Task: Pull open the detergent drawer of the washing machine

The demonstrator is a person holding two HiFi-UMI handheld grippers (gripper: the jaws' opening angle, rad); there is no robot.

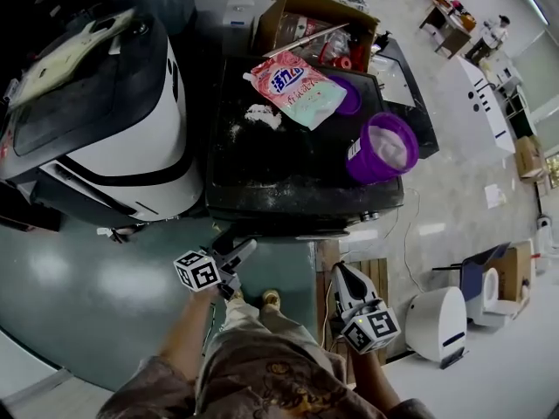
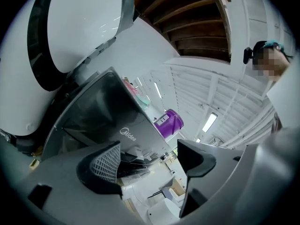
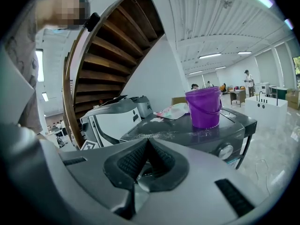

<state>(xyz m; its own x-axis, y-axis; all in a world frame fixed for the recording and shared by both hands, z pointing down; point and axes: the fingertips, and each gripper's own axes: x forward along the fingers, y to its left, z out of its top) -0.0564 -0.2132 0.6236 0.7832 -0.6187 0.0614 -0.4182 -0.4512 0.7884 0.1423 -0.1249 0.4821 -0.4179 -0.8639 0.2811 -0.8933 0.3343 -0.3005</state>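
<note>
Lining up, I judge: left claw [image 2: 150,161] spread, empty, by washing machine [image 1: 288,190] front-left corner. Right claw [image 3: 146,161] pressed together, idle. Drawer on front face, hard to see. Next: grip its lip, pull.

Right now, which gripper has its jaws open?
The left gripper: its jaws stand wide apart with nothing between them. The right gripper has its jaws pressed together.

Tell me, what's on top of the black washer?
A purple bucket, a pink pouch and spilled white powder. Whatever lies under the bucket and pouch is covered.
</note>
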